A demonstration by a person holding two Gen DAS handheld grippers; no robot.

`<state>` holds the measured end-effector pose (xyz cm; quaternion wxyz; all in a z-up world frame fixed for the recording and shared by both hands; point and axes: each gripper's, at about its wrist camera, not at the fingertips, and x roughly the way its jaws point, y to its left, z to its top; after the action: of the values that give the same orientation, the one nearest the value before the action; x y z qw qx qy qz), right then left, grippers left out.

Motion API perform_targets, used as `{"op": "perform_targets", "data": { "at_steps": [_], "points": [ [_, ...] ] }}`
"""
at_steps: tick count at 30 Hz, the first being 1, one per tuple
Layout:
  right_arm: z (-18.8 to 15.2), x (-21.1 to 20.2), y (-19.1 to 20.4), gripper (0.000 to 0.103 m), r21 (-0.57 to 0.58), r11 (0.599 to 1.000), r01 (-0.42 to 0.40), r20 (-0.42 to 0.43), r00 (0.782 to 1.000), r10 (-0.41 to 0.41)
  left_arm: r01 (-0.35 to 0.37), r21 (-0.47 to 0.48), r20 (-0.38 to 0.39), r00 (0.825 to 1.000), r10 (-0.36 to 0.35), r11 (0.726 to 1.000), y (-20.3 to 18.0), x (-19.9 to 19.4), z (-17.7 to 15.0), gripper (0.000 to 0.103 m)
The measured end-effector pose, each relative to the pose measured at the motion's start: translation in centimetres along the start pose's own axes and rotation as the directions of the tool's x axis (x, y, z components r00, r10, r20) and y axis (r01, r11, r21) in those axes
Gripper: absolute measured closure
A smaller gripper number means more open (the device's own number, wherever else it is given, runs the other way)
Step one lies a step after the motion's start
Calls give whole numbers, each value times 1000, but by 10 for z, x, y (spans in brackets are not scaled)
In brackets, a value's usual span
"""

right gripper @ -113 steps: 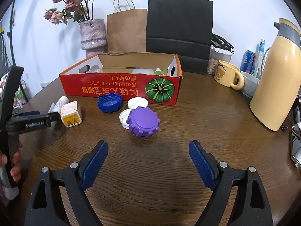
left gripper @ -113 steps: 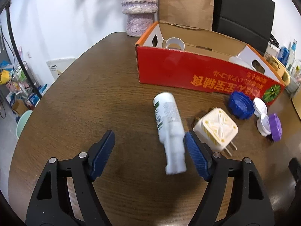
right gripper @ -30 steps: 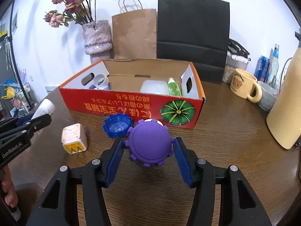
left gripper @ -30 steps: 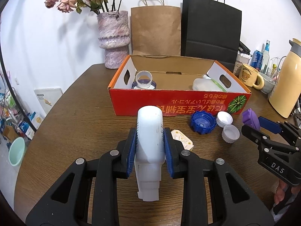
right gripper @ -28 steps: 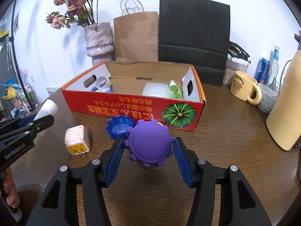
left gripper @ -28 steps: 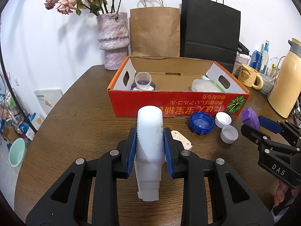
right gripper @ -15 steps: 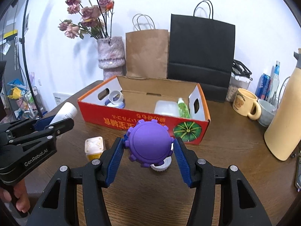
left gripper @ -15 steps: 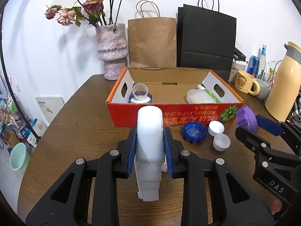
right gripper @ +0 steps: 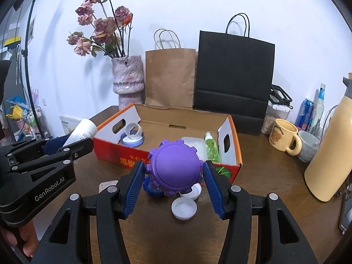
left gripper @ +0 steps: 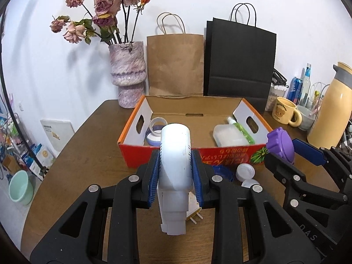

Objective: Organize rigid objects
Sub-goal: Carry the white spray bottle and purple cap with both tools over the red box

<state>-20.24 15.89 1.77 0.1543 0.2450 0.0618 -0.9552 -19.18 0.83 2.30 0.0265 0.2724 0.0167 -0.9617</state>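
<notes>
White bottle [left gripper: 175, 154] clamped base-forward between the blue pads of the left gripper [left gripper: 175, 171], lifted above the tabletop [left gripper: 88, 154] just short of the red box's [left gripper: 140, 158] near wall. Purple lid [right gripper: 173, 167] pinched edge to edge by the right gripper [right gripper: 173, 184], likewise raised before that wall. Inside the box: tape rolls [left gripper: 156, 129] at the left end, clear container [left gripper: 228, 135] and green bottle [right gripper: 211, 147] at the right. Below on the tabletop: white caps [right gripper: 184, 208], blue lid [left gripper: 222, 171], plug adapter [left gripper: 193, 209].
</notes>
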Motion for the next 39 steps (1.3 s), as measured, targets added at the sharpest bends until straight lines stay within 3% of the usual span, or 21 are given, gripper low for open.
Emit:
{"op": "perform_targets", "data": {
  "at_steps": [15, 39],
  "points": [
    [24, 23, -12, 43, 16, 1000, 7, 21, 1000, -7, 7, -37, 22, 1000, -7, 999, -4, 26, 28, 79],
    [51, 94, -25, 43, 17, 1000, -1, -11, 1000, 1, -30, -47, 14, 999, 31, 998, -7, 93, 65, 79]
  ]
}}
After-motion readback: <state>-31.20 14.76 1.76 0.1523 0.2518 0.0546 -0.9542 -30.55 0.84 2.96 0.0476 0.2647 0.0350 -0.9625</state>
